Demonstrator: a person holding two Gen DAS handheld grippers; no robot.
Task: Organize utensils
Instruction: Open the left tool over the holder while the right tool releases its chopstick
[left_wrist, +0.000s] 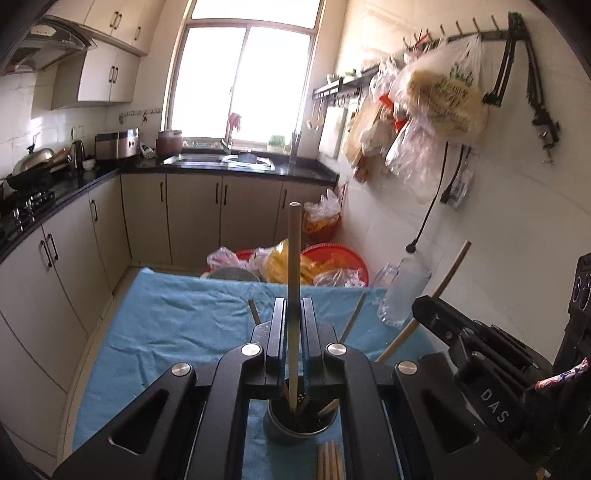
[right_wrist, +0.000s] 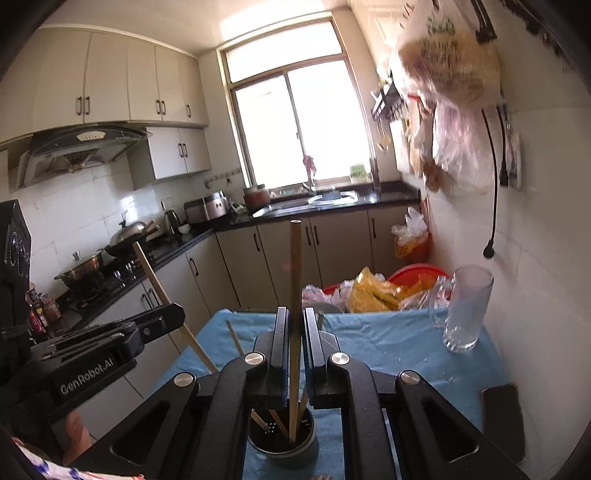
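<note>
Over the holder (left_wrist: 301, 424): each gripper clamps one chopstick.
Left gripper (left_wrist: 294, 314), right gripper (right_wrist: 295, 325): keep sticks (left_wrist: 294, 258) upright, lower straight, release only once tips sit inside.

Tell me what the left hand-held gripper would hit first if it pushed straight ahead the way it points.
Probably the blue cloth on the table. The left hand-held gripper, shut on a chopstick, tilts downward past the holder; depth is hard to judge.
</note>
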